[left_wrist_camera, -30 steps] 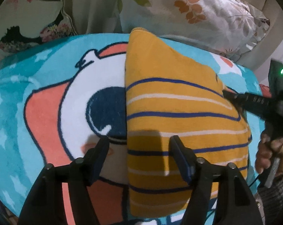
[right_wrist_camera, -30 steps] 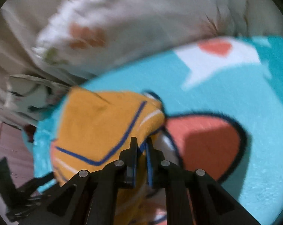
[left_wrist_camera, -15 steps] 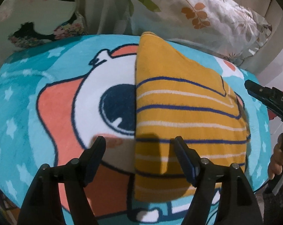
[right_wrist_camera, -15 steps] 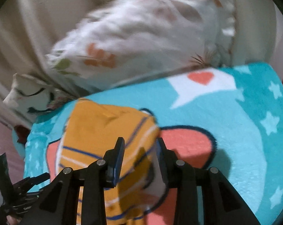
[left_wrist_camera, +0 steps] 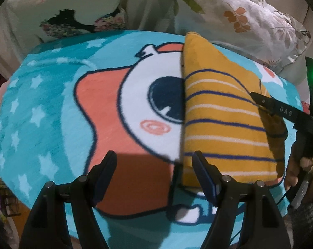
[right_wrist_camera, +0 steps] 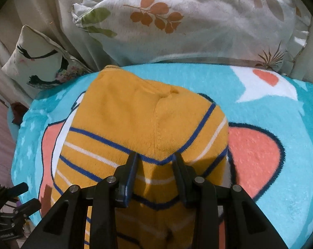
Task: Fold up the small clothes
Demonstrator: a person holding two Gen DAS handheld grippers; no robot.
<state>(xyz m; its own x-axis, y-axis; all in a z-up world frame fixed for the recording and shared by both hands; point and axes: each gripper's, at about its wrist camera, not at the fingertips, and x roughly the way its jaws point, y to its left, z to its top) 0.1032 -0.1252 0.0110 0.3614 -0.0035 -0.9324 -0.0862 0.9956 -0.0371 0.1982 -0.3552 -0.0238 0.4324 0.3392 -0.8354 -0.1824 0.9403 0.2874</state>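
Left wrist view: my left tongs (left_wrist_camera: 153, 167) hang released over the cartoon blanket (left_wrist_camera: 52, 108), with the folded yellow striped garment (left_wrist_camera: 222, 122) lying flat on that blanket, its straight left edge just inside my right-hand finger. My right tongs (left_wrist_camera: 260, 100) reach in over the garment's far side. From the right wrist, those tongs (right_wrist_camera: 155, 159) are spread apart too, grasping nothing, hovering right over the garment (right_wrist_camera: 135, 120). Leaf-print pillow (right_wrist_camera: 197, 20) sits past the blanket's far edge.
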